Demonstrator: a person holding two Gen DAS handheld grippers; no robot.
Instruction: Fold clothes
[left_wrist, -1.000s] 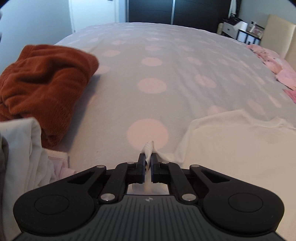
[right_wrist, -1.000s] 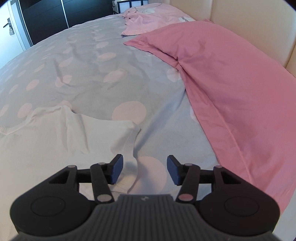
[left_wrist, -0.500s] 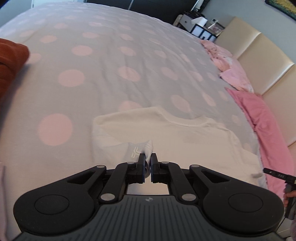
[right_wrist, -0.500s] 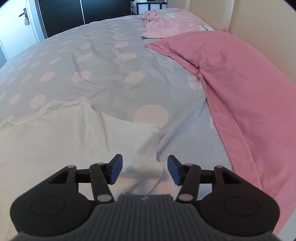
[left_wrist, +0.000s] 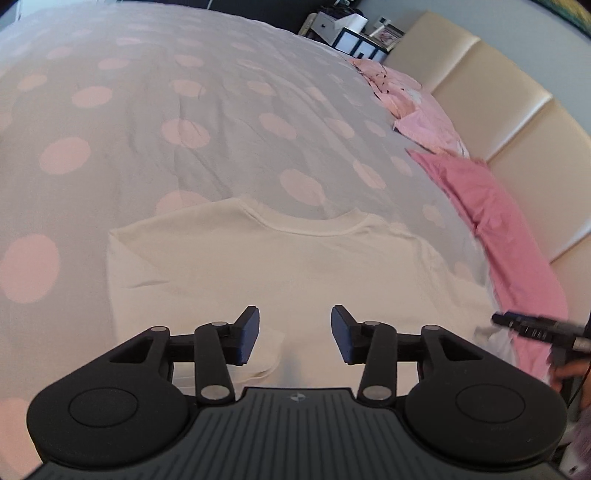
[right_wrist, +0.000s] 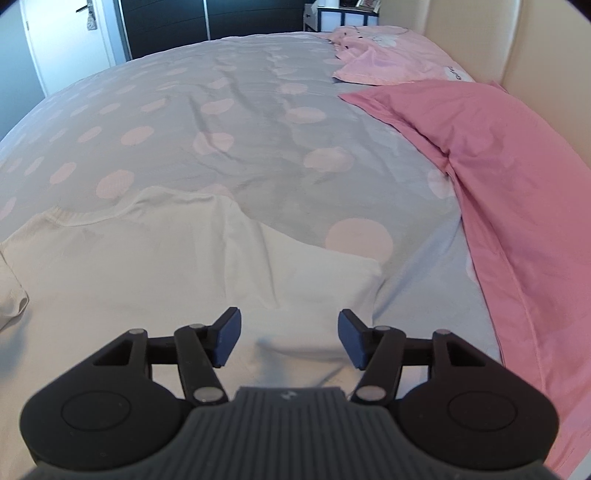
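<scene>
A white T-shirt (left_wrist: 280, 266) lies flat on a spotted bed (left_wrist: 207, 122). Both the left gripper (left_wrist: 294, 334) and the right gripper (right_wrist: 289, 338) hover just above it. Their jaws are opening, nothing clamped between them.

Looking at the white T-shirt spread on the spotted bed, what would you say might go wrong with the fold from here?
1. The left gripper is opening with nothing pinched; the folded-in sleeve lies loosely and may spring back.
2. The white T-shirt shows creases near the right gripper, which is also opening; a grasp there may lock wrinkles in.
3. The right sleeve lies close to the pink pillow, so a sweep could snag it.
</scene>
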